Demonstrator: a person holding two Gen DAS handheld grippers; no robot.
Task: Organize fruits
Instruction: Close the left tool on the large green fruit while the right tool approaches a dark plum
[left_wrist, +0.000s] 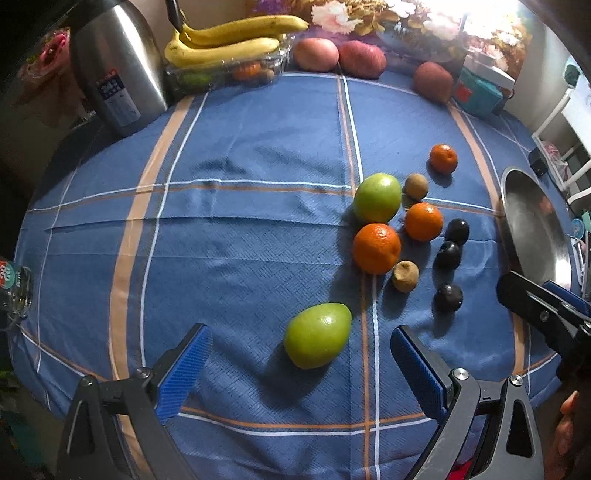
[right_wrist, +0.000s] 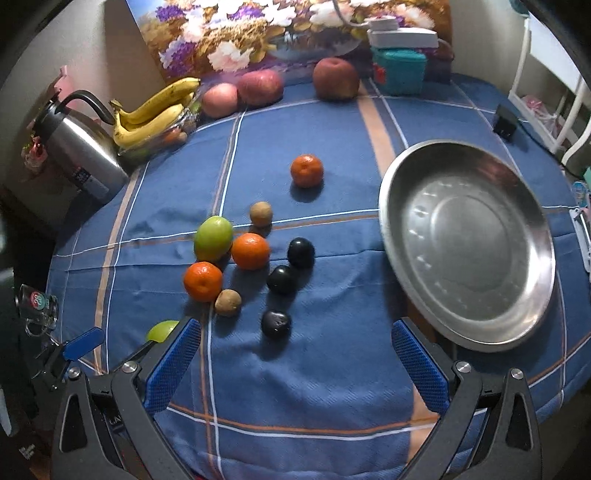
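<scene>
In the right wrist view, the near green apple was mostly hidden behind a gripper finger. The metal plate was cut off at the left view's edge.

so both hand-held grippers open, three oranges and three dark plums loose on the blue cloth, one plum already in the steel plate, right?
Not quite: the round steel plate is empty in the right wrist view. All three dark plums lie on the blue checked cloth. The rest holds.
</scene>
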